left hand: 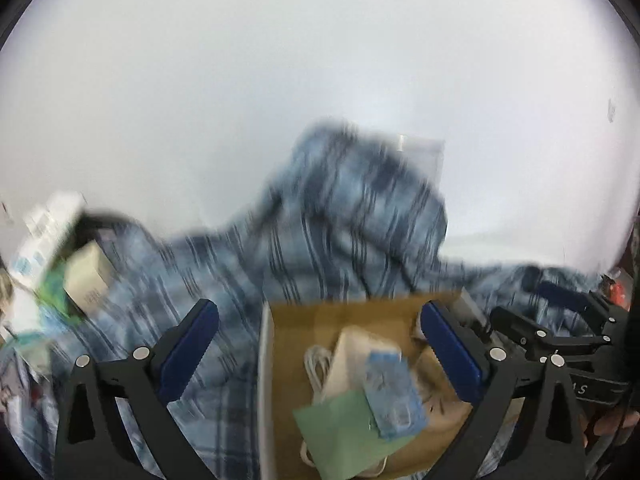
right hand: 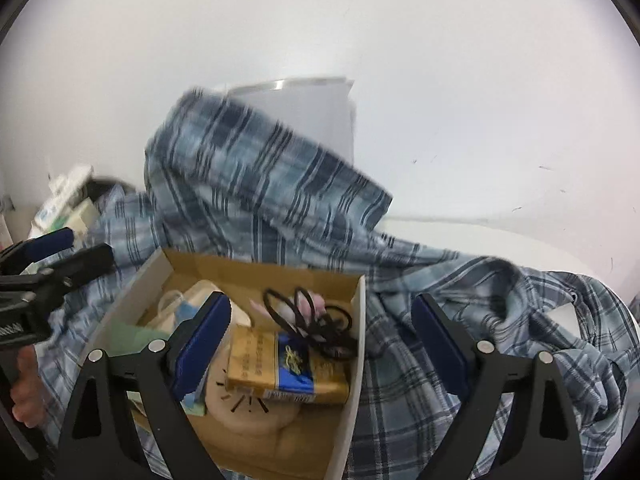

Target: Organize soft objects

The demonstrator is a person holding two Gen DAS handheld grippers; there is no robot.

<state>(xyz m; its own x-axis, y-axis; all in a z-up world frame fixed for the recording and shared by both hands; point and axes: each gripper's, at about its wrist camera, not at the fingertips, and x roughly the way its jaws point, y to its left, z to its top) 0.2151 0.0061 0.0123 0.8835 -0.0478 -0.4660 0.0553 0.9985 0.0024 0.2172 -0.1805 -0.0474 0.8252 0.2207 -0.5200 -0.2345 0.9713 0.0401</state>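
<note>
A blue plaid shirt [left hand: 328, 216] lies crumpled on a white surface and drapes up over a white container behind it; it also fills the right wrist view [right hand: 256, 168]. An open cardboard box [right hand: 264, 272] sits on the shirt. My left gripper [left hand: 320, 344] is open and empty above the box [left hand: 344, 312]. My right gripper [right hand: 322, 340] is open and empty above the box's right wall and the shirt. The left gripper also shows at the left edge of the right wrist view [right hand: 68, 252].
The box holds a gold and blue packet [right hand: 288, 368], black hair ties [right hand: 312, 316], a white charger with cable [left hand: 344, 360], a green paper [left hand: 340, 428] and a round beige item [right hand: 248, 408]. Boxes and packets [left hand: 60, 256] are piled at the left. A white container [right hand: 308, 108] stands behind the shirt.
</note>
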